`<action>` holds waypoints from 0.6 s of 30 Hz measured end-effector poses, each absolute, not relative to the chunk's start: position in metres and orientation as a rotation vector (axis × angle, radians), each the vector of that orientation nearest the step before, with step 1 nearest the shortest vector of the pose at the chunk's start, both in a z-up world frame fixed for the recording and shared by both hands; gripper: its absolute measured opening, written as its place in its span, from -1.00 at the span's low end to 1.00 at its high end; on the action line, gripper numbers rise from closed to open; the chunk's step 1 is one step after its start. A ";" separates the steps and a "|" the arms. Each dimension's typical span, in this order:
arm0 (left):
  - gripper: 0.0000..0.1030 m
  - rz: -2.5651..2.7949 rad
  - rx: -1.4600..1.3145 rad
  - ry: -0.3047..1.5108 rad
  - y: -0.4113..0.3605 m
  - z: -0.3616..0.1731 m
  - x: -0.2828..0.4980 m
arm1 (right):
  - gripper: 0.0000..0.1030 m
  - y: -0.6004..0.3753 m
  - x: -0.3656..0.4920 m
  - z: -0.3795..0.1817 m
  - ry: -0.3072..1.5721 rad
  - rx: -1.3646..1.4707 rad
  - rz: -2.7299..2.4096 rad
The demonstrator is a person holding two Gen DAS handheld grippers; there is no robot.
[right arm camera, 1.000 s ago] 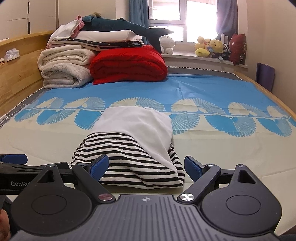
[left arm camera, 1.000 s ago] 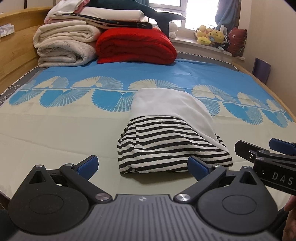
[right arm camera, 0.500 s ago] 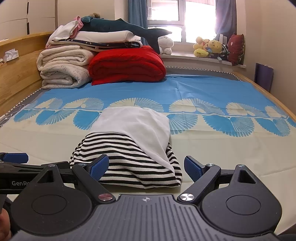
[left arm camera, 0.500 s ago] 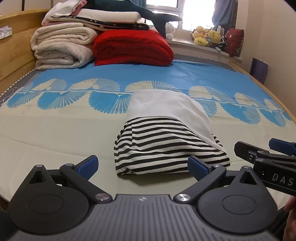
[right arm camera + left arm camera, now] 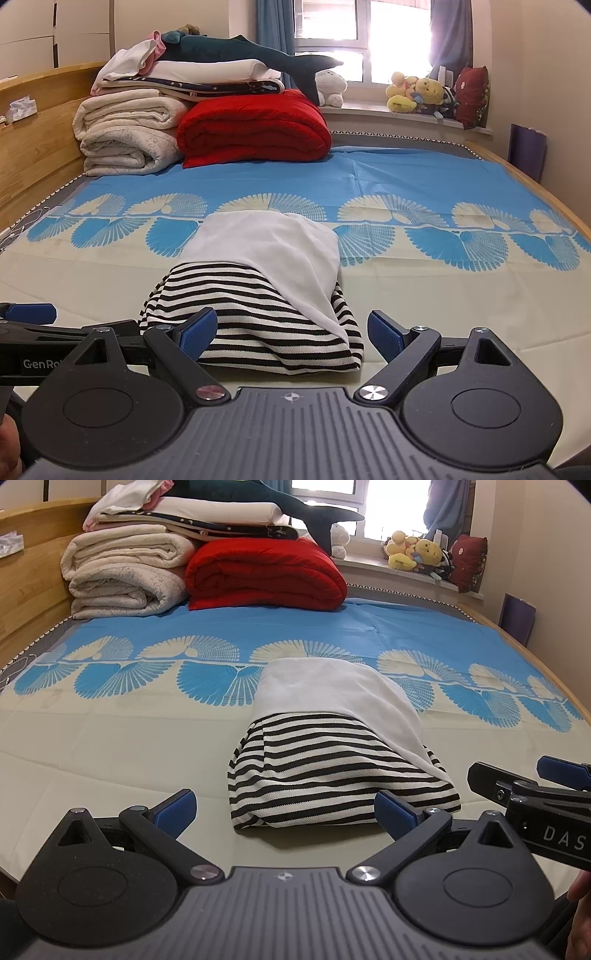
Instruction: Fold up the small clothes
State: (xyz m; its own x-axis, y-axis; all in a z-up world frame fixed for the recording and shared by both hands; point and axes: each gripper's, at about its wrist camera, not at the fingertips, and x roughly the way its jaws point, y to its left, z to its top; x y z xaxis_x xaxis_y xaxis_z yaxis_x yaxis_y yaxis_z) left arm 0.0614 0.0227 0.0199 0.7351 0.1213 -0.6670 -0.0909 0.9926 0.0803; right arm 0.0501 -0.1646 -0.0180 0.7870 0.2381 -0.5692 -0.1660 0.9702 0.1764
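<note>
A small garment, black-and-white striped point(image 5: 332, 771) with a white part point(image 5: 332, 686) lying over its far end, sits folded into a compact bundle on the bed. It also shows in the right wrist view point(image 5: 258, 302). My left gripper point(image 5: 284, 808) is open and empty, just short of the bundle's near edge. My right gripper point(image 5: 291, 332) is open and empty, its fingers level with the bundle's near edge; its left fingertip point(image 5: 197, 332) overlaps the stripes in view. Each gripper shows at the edge of the other's view.
The bed sheet point(image 5: 129, 738) is cream near me and blue with fan patterns farther off. Folded white blankets point(image 5: 122, 576), a red quilt point(image 5: 266, 576) and a plush shark are stacked at the head. A wooden bed frame runs along the left. Soft toys sit on the windowsill.
Both grippers have drawn slightly back and lowered; the bundle sits a little farther from the fingers. The garment itself has not moved. Both stay open.
</note>
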 end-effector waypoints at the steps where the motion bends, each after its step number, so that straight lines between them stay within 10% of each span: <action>1: 0.99 0.116 0.043 0.736 0.023 0.020 0.061 | 0.73 -0.165 0.050 -0.018 0.629 0.120 0.219; 18: 0.99 0.114 0.039 0.741 0.026 0.018 0.062 | 0.73 -0.164 0.050 -0.018 0.629 0.120 0.217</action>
State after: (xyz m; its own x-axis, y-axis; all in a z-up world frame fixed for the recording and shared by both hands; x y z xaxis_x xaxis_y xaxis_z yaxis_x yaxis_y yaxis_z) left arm 0.0620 0.0258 0.0179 0.7322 0.1173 -0.6709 -0.0899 0.9931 0.0755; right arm 0.0503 -0.1636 -0.0176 0.7871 0.2375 -0.5693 -0.1648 0.9703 0.1770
